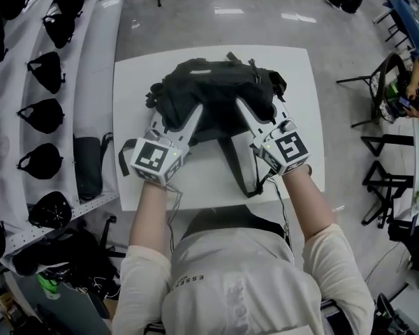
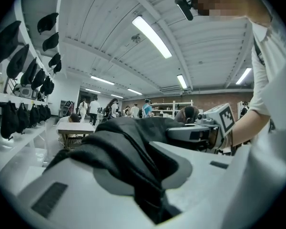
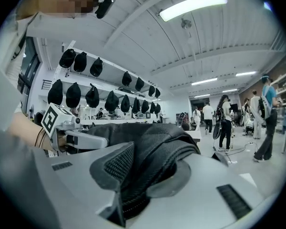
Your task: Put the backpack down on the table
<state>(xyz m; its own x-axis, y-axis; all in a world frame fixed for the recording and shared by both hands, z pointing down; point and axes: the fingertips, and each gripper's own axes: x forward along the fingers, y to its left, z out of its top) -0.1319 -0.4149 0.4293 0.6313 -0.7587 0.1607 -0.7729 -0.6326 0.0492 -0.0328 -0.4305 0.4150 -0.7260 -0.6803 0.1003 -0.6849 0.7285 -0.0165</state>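
A black backpack (image 1: 213, 89) is over the middle of the white table (image 1: 304, 103); I cannot tell whether its bottom rests on the top. Its straps (image 1: 239, 166) trail toward the person. My left gripper (image 1: 174, 116) is shut on the bag's near left side, with a fold of black fabric (image 2: 133, 161) pinched between its jaws. My right gripper (image 1: 264, 114) is shut on the near right side, clamping a padded mesh strap (image 3: 143, 171). Each gripper view shows the other one across the bag: the right gripper (image 2: 200, 133) and the left gripper (image 3: 74, 138).
White shelves (image 1: 91, 61) with several black bags run along the table's left, and a dark cylinder (image 1: 89, 166) lies on the lowest one. Black chairs (image 1: 384, 82) stand to the right. People (image 3: 226, 120) walk in the room behind.
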